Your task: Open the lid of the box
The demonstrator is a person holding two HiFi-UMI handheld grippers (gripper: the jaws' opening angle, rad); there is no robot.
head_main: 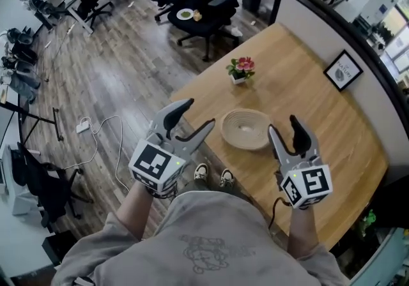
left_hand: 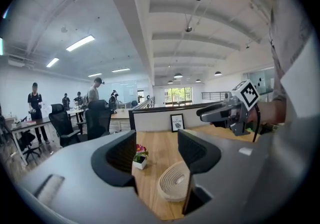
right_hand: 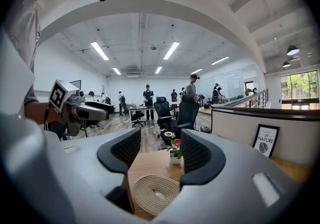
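On the bench (head_main: 300, 80) sit one rope bowl (head_main: 246, 129), one potted flower (head_main: 241, 69) and one framed picture (head_main: 343, 70). The left claw (head_main: 198, 115) and right claw (head_main: 284, 126) both gape, empty.

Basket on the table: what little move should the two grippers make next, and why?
Probably ease the left gripper and the right gripper forward and down toward the woven basket. Both are open with nothing between the jaws. They are held short of the basket, one on each side, by the near edge of the table, and neither touches it. No separate lid shows from here.
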